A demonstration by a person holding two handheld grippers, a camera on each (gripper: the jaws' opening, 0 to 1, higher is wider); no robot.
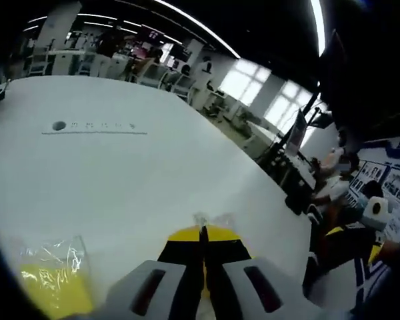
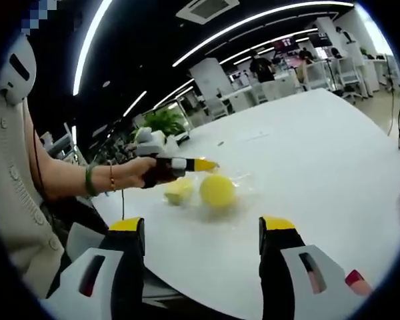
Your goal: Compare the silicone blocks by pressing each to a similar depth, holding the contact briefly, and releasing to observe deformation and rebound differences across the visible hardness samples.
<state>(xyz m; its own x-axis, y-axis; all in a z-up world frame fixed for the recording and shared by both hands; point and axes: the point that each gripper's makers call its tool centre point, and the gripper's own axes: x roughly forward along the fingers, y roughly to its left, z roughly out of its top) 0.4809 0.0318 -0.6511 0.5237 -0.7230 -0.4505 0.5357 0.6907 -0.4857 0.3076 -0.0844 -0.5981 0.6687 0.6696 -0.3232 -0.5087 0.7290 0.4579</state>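
Note:
Two yellow silicone blocks lie in clear plastic wrap on the white table point(image 2: 320, 153): a round one point(image 2: 217, 190) and a smaller one point(image 2: 178, 191) to its left. A hand holds my left gripper point(image 2: 211, 164) just above them, its yellow-tipped jaws pressed together. In the left gripper view those jaws point(image 1: 202, 233) are shut, with a wisp of clear plastic point(image 1: 212, 219) at the tips; I cannot tell if it is pinched. A wrapped yellow block point(image 1: 50, 280) lies at the lower left. My right gripper point(image 2: 203, 227) stands open, short of the blocks and holding nothing.
The white table point(image 1: 120, 180) runs far ahead, with a printed mark and dark dot point(image 1: 93, 127) on it. Its edge point(image 1: 273, 180) falls off at the right towards desks and monitors. A person's sleeve and braceleted wrist point(image 2: 93, 179) come in from the left. Chairs and a plant point(image 2: 163, 121) stand behind.

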